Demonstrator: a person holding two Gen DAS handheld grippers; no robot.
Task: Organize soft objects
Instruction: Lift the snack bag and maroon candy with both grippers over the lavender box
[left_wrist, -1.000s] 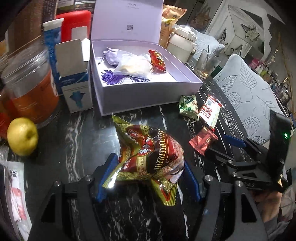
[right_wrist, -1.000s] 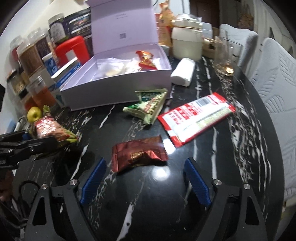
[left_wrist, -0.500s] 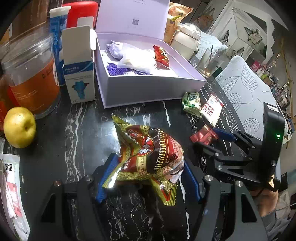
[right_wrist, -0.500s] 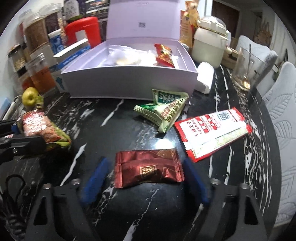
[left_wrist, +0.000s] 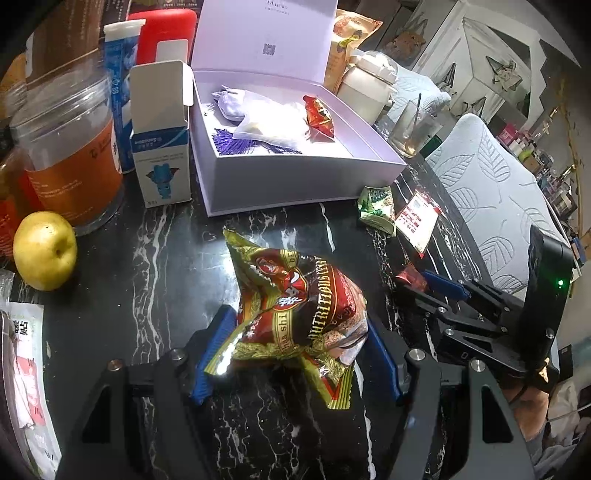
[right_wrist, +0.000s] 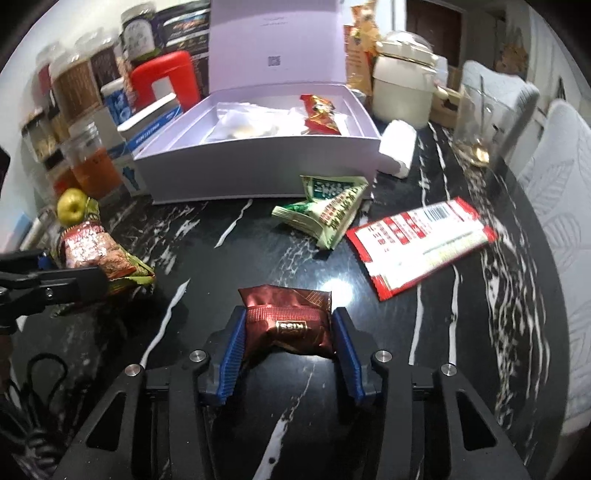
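My left gripper (left_wrist: 295, 334) is shut on a crumpled red-and-gold snack bag (left_wrist: 295, 291), held just over the black marble table (left_wrist: 155, 295). In the right wrist view, my right gripper (right_wrist: 288, 332) is closing its jaws, and its blue pads (right_wrist: 232, 339) press both sides of a dark red foil packet (right_wrist: 288, 314), which has buckled. A green packet (right_wrist: 325, 214) and a long red-and-white packet (right_wrist: 421, 243) lie loose beyond it. The open lilac box (left_wrist: 295, 177) behind holds a white pouch, a purple sachet and a small red packet.
A yellow pear (left_wrist: 44, 251), an orange jar (left_wrist: 70, 166) and a small blue-and-white carton (left_wrist: 160, 155) stand left of the box. To its right are a cream pot (right_wrist: 402, 85), a glass with a spoon (right_wrist: 476, 118) and padded chairs (left_wrist: 491, 192).
The right gripper's jaws have closed in from wide apart onto the dark red packet, crumpling it narrower. The left gripper has kept still with its snack bag.
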